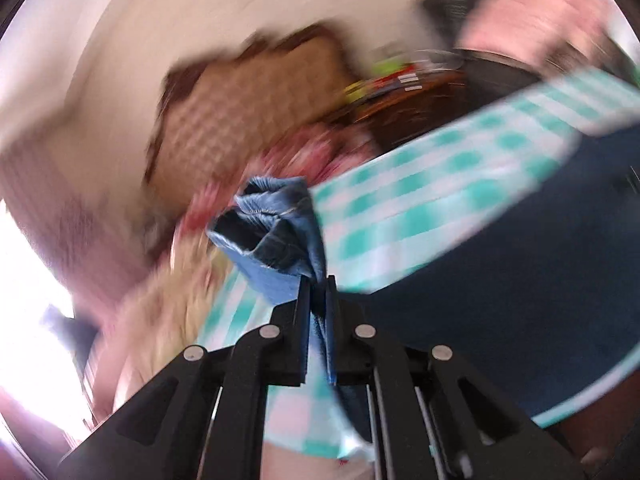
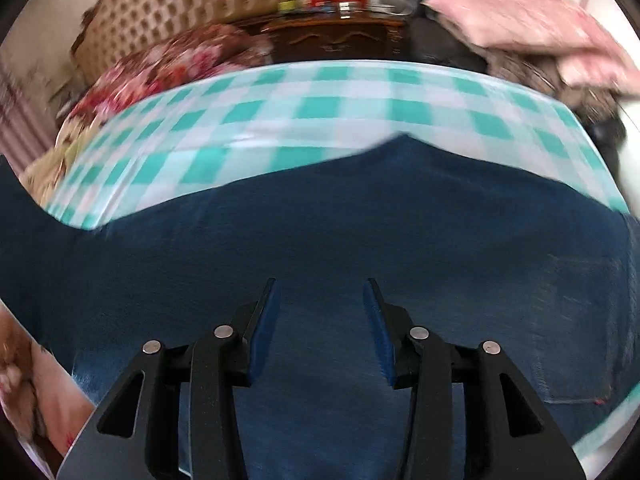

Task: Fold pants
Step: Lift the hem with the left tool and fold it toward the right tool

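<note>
Dark blue jeans (image 2: 320, 232) lie spread on a green-and-white checked cloth (image 2: 304, 112). A back pocket (image 2: 580, 328) shows at the right in the right wrist view. My left gripper (image 1: 318, 278) is shut on a bunched hem of the jeans (image 1: 276, 224) and holds it lifted above the cloth (image 1: 420, 200); the rest of the jeans (image 1: 520, 264) trails to the right. My right gripper (image 2: 320, 288) is open and empty, just above the middle of the jeans.
A tufted tan headboard (image 2: 180, 4) and a floral pillow (image 2: 168, 64) are at the back left. A dark wooden cabinet (image 2: 332, 40) with small jars stands behind the cloth. A pink cushion (image 2: 528, 20) lies at the back right. The left wrist view is motion-blurred.
</note>
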Tool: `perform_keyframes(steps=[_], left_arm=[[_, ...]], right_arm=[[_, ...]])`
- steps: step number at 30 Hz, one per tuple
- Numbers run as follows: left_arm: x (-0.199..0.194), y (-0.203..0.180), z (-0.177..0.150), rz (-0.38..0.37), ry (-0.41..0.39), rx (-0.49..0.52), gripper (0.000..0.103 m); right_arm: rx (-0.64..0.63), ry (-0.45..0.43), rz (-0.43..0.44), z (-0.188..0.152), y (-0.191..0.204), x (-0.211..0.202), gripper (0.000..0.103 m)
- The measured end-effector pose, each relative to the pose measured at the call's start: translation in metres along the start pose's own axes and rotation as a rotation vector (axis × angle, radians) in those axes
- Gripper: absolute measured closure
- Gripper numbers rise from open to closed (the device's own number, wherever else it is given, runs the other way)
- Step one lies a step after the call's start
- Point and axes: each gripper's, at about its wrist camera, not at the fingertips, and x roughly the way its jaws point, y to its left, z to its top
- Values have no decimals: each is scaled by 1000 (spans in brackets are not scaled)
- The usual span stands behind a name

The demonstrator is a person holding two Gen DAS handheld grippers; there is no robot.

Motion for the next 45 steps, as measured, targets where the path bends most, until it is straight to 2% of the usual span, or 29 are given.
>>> perform_keyframes(steps=[3, 6, 7, 8, 10, 14, 17, 20, 22, 23, 24, 25, 28, 31, 36, 40, 41, 42, 43, 44, 45], left_arm=[[-31, -99, 2, -92, -95, 194, 96], [-44, -179, -26, -172, -124, 384, 92], [-44, -195, -34, -173, -118, 420, 91], [-44, -205, -42, -136, -122, 446, 87], [-46, -204, -45, -94, -140, 432, 56], [-39, -197, -43, -97, -138, 431, 53], [-45, -202, -47, -154, -163, 486, 50], [-44, -212, -49, -142, -189, 540, 50], [-38, -208, -42, -188, -182, 513, 55], [-37, -210, -40, -203, -177, 506, 63], [-32, -208, -36, -233, -163, 497, 88], [-31, -205, -32, -239, -164, 475, 88], [-40, -187, -23, -245, -200, 385, 91], [-44, -165, -15, -257, -218, 313, 92], [-49, -146, -7, -265, -236, 247, 92], [-60, -140, -9, -271, -245, 218, 92], [-63, -140, -10, -275, -251, 217, 92], [-65, -141, -11, -282, -256, 219, 92], [-66, -143, -13, -288, -254, 225, 93], [-68, -146, -14, -288, -255, 234, 93], [-73, -153, -15, -284, -259, 245, 93]], right_arm=[[80, 14, 13, -8, -36, -8, 54], [126, 31, 21, -17, -60, -9, 54], [140, 43, 34, -20, -66, -8, 54], [144, 49, 39, -22, -68, -7, 54], [142, 51, 48, -24, -70, -8, 54], [149, 77, 118, -21, -68, -6, 53], [157, 93, 184, -18, -62, -8, 46], [147, 107, 210, -15, -54, -12, 43], [140, 126, 237, -13, -46, -13, 39], [139, 140, 256, -12, -43, -12, 38], [137, 156, 274, -10, -38, -10, 37], [138, 175, 296, -9, -32, -8, 34], [176, 279, 435, -5, -16, 6, 30], [212, 335, 515, 3, -2, 18, 27], [191, 428, 548, 15, 33, 46, 27], [181, 458, 569, 18, 50, 59, 27], [181, 453, 574, 21, 51, 62, 28], [175, 434, 564, 25, 53, 62, 39], [158, 410, 532, 30, 54, 62, 56], [129, 372, 496, 34, 54, 58, 65], [110, 342, 492, 38, 53, 54, 82]])
